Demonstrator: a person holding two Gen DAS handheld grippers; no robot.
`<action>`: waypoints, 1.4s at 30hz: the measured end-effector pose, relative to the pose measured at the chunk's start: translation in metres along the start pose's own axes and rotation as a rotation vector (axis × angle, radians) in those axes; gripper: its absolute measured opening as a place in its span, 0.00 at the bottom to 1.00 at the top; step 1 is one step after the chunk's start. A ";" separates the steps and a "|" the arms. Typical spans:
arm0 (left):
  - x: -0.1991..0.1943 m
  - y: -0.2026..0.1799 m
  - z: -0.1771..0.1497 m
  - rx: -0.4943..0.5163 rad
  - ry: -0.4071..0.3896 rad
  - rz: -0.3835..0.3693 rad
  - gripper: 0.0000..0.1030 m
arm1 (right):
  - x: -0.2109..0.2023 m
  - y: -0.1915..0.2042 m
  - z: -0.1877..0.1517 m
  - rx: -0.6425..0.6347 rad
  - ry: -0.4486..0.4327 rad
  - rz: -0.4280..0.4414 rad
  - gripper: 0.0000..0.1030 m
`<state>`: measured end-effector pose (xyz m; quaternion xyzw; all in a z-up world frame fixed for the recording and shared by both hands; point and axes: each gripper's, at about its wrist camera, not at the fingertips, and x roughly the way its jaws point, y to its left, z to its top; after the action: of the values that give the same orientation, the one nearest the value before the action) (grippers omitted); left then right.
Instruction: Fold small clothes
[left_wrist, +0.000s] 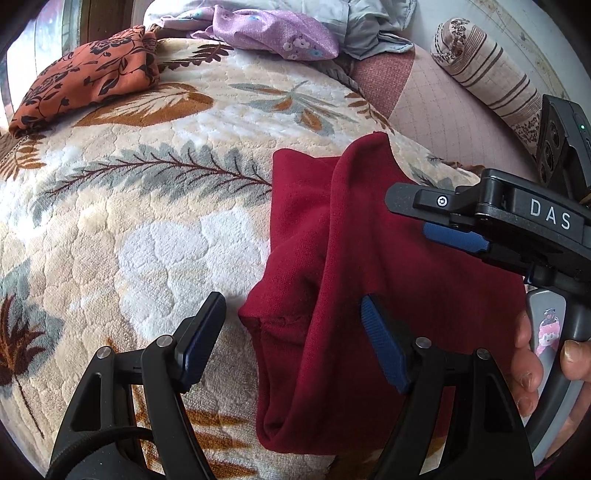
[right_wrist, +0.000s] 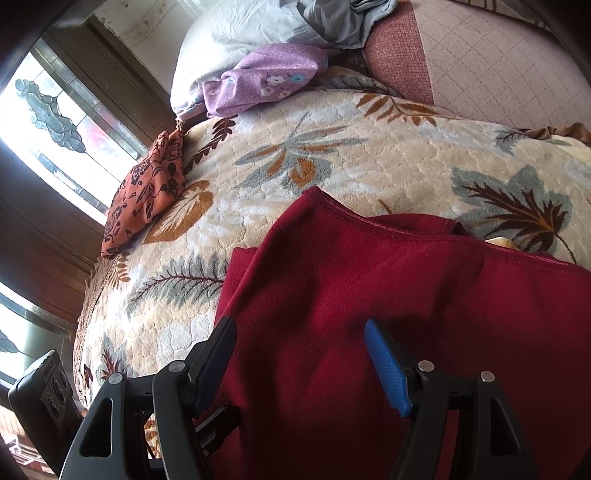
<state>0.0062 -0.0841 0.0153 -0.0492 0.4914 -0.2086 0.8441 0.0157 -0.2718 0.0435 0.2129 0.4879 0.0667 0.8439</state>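
In the left wrist view, we see our left gripper (left_wrist: 291, 339) with its jaws spread wide and nothing pinched between them. The left finger stands over the leaf-patterned blanket (left_wrist: 147, 206), while the right finger, with its blue pad, hangs over the dark red garment (left_wrist: 354, 295); we cannot tell whether that pad touches the cloth. The garment lies partly folded on the near right of the blanket, one layer lapped over another, its rounded lower edge nearest us. At the right edge our right gripper (left_wrist: 454, 240) reaches in over the red cloth, held by a hand (left_wrist: 532, 362) whose fingers wrap the grey handle. On the far left sits a folded orange floral cloth (left_wrist: 85, 77); behind it, in the far middle, lie a lilac flowered cloth (left_wrist: 273, 33) and pale grey bedding (left_wrist: 354, 26). A striped bolster (left_wrist: 487, 77) lies far right.

In the right wrist view, our right gripper (right_wrist: 299, 365) also has its jaws apart, somewhat less widely, and empty. Both fingers hover above the dark red garment (right_wrist: 369, 280), which fills the near half of the view with a stitched hem running across its far edge. The blanket (right_wrist: 332, 147) stretches beyond it. The orange floral cloth (right_wrist: 147, 195) rests at the left by the window (right_wrist: 55, 129), and the lilac cloth (right_wrist: 266, 81) lies farther off.
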 end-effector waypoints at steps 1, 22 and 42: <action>0.000 -0.001 0.000 0.003 -0.004 -0.001 0.74 | -0.001 -0.002 0.000 0.009 0.000 0.003 0.67; -0.027 -0.022 0.000 0.076 -0.122 -0.147 0.31 | -0.010 0.005 0.010 0.032 -0.002 0.030 0.72; -0.037 -0.044 -0.005 0.203 -0.174 -0.159 0.29 | 0.063 0.078 0.033 -0.392 0.340 -0.205 0.80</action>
<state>-0.0275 -0.1089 0.0551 -0.0204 0.3873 -0.3183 0.8650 0.0831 -0.1909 0.0411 -0.0192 0.6193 0.1090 0.7773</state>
